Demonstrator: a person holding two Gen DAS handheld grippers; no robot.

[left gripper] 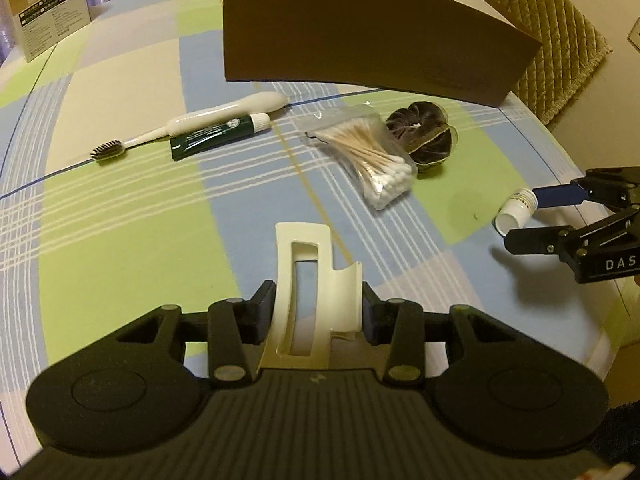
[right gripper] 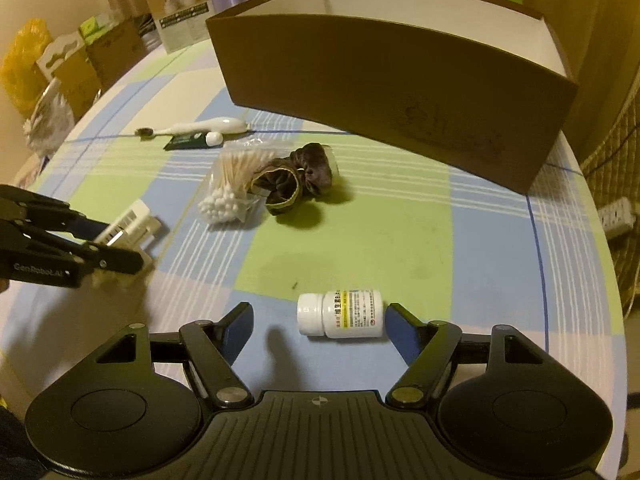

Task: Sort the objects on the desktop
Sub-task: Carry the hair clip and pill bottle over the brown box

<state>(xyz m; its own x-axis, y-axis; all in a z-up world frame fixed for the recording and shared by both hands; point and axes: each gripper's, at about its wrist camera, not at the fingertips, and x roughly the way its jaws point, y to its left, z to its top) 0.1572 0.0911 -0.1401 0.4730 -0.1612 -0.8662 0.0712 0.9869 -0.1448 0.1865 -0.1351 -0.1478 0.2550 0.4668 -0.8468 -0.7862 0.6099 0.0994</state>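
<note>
Brown box point(right gripper: 384, 92) interior mostly hidden

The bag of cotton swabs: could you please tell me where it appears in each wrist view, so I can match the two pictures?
Left wrist view: the bag of cotton swabs lies right of centre, beyond the hair clip held in the left gripper.
Right wrist view: the bag lies left of centre, far beyond the open right gripper.
Shared landmark: the dark scrunchie touching it, before the brown box.
</note>
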